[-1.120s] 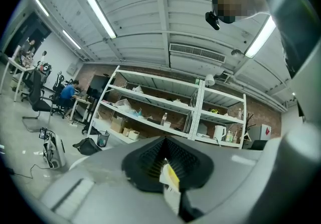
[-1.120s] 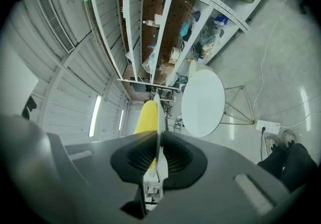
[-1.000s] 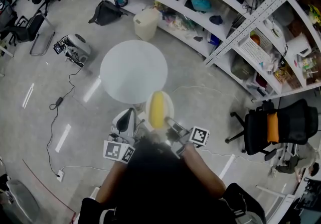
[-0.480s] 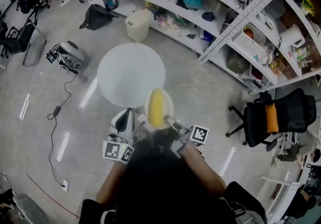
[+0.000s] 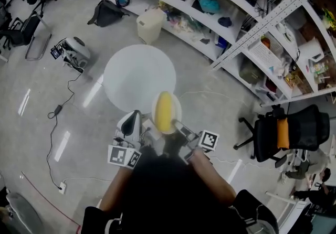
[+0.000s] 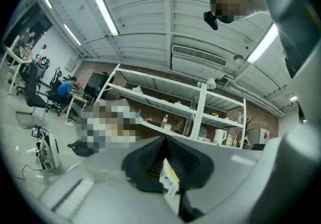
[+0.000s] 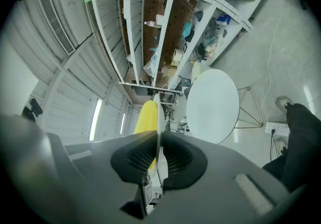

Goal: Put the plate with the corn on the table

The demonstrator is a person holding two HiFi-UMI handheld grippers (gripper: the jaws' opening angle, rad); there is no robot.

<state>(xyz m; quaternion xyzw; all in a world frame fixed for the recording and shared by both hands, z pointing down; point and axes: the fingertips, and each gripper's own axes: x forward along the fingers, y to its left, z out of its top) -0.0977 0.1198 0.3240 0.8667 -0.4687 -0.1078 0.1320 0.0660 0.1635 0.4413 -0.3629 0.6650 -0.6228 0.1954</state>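
A white plate (image 5: 176, 106) carrying a yellow corn cob (image 5: 165, 112) hangs just over the near edge of the round white table (image 5: 137, 73). My right gripper (image 5: 177, 125) is shut on the plate's near rim. In the right gripper view the plate (image 7: 157, 105) runs edge-on between the pads, the corn (image 7: 144, 117) lies left of it, and the table (image 7: 210, 105) is ahead. My left gripper (image 5: 134, 118) is beside the plate on its left, apart from it. Its jaws look shut and hold nothing.
Long shelves (image 5: 247, 12) full of goods curve behind the table. On the floor are a white bin (image 5: 149, 24), a dark bag (image 5: 107, 12), a small machine (image 5: 73, 52) and cables. A black office chair (image 5: 286, 128) stands to the right.
The plate and both grippers have edged a little toward the table. The grip on the plate is unchanged.
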